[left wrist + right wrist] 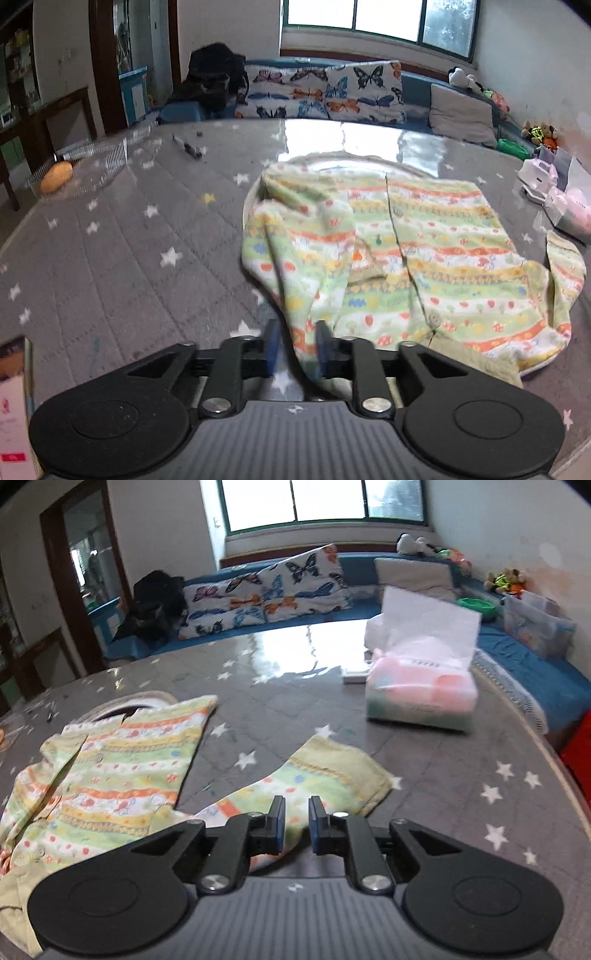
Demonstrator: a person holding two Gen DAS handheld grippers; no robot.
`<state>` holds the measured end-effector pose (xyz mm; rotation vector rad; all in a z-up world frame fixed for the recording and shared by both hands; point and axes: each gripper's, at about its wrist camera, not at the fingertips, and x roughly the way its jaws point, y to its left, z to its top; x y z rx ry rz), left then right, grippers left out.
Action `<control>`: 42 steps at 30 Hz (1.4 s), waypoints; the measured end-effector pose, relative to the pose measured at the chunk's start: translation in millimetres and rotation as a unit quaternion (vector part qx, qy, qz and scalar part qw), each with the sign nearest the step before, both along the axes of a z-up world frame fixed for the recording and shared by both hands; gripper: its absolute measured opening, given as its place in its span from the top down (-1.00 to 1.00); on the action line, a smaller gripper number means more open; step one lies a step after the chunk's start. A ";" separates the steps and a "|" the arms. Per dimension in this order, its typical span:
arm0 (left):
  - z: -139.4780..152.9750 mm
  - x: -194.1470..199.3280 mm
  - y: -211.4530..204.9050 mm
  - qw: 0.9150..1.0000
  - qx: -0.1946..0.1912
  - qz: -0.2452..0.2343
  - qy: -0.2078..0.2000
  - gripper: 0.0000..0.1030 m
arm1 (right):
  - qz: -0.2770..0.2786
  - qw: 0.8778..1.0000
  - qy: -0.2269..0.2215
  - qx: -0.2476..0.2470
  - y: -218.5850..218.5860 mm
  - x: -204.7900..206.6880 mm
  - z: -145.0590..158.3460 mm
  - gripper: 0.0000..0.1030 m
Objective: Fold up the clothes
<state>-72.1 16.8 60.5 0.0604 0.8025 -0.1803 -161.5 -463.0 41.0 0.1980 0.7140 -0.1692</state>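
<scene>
A pale green child's shirt (424, 251) with orange, yellow and white patterned stripes lies spread on the grey star-print table cover (122, 251). In the left wrist view its left sleeve (303, 280) is folded in over the body, and a strip of it runs between the fingers of my left gripper (296, 345), which look closed on it. In the right wrist view the shirt body (122, 757) lies at the left and its other sleeve (325, 775) stretches right. My right gripper (297, 821) is open just above that sleeve, nothing held.
A pink tissue pack (421, 679) stands at the far right of the table. A clear plastic tray with an orange fruit (55, 177) sits at the far left. A white appliance (539, 177) lies at the right edge. A sofa with butterfly cushions (321, 92) stands behind.
</scene>
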 end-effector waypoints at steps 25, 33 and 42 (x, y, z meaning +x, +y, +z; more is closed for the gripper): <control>-29.8 43.9 -57.3 0.998 0.041 -0.035 0.015 -0.14 | 0.027 0.997 0.062 -0.041 34.5 63.7 -43.1 0.90; -32.0 41.7 -55.6 0.998 0.041 -0.036 0.014 -0.15 | 0.000 0.999 0.000 -0.036 20.4 9.9 -10.2 0.93; -33.9 39.5 -58.3 0.998 0.045 -0.042 0.010 -0.24 | -0.055 0.998 0.031 -0.017 -1.8 -63.9 -13.7 0.93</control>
